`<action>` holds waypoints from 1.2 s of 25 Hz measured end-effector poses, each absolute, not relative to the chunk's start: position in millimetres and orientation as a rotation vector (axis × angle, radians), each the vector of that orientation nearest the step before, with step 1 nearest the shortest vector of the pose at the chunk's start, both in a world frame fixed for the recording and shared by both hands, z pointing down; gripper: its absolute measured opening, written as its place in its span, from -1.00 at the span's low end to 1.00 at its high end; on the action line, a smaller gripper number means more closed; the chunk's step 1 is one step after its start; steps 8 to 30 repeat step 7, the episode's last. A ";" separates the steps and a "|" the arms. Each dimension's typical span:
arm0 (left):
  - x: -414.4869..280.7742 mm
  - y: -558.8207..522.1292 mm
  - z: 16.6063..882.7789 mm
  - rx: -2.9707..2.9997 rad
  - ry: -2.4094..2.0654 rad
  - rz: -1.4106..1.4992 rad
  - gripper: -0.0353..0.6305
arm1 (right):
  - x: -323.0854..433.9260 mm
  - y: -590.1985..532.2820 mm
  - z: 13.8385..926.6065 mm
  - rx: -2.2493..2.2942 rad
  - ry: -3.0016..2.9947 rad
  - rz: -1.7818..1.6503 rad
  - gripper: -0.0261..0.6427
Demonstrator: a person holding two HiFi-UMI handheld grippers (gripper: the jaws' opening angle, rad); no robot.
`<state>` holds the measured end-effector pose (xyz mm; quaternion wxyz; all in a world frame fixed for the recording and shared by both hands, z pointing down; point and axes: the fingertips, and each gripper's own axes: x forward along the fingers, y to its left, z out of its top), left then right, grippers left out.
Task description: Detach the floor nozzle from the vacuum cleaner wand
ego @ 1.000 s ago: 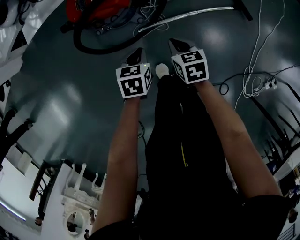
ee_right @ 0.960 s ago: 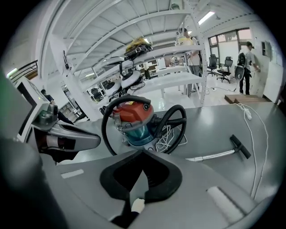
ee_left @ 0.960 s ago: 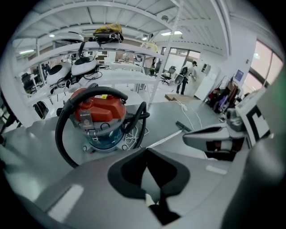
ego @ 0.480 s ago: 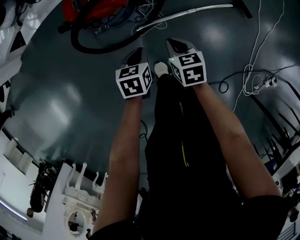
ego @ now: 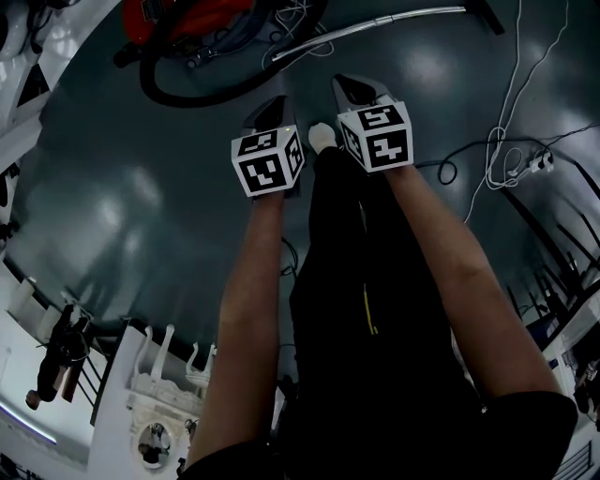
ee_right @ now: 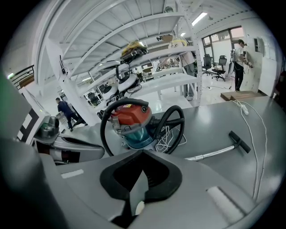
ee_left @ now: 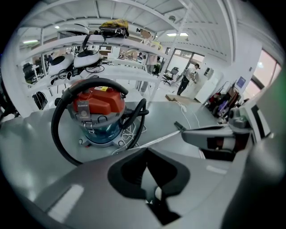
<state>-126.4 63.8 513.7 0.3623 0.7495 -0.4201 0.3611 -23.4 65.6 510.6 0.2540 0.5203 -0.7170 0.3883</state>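
Observation:
The red and teal vacuum cleaner (ego: 192, 19) stands on the grey floor at the top left of the head view, ringed by its black hose (ego: 202, 94). Its metal wand (ego: 375, 25) lies on the floor and ends in the black floor nozzle (ego: 487, 13), still joined to it. My left gripper (ego: 272, 111) and right gripper (ego: 352, 89) hang side by side well short of the wand, both shut and empty. The left gripper view shows the vacuum cleaner (ee_left: 100, 112), wand (ee_left: 154, 141) and nozzle (ee_left: 178, 126) beyond the shut left gripper (ee_left: 146, 156). The right gripper view shows the wand (ee_right: 213, 154) and nozzle (ee_right: 239, 141) past the shut right gripper (ee_right: 143, 157).
White and black cables (ego: 506, 103) and a power strip (ego: 539, 169) trail over the floor at the right. White shelving racks (ee_left: 111, 42) stand behind the vacuum cleaner. A white frame (ego: 141, 375) is at the lower left. People (ee_right: 66, 112) stand far off.
Both grippers have kept almost the same place and stayed shut. A person at the lower left edge of the head view has moved along.

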 end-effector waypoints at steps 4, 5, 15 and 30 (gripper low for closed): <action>-128.9 62.8 518.2 1.927 -1.074 0.938 -0.87 | -25.4 63.9 513.7 1.416 -1.945 1.066 -0.94; -129.4 62.0 519.2 1.928 -1.073 0.940 -0.87 | -25.6 63.3 514.5 1.417 -1.944 1.068 -0.94; -130.1 60.3 521.0 1.929 -1.071 0.945 -0.87 | -25.6 62.4 516.1 1.421 -1.941 1.071 -0.94; -130.1 60.3 521.0 1.929 -1.071 0.945 -0.87 | -25.6 62.4 516.1 1.421 -1.941 1.071 -0.94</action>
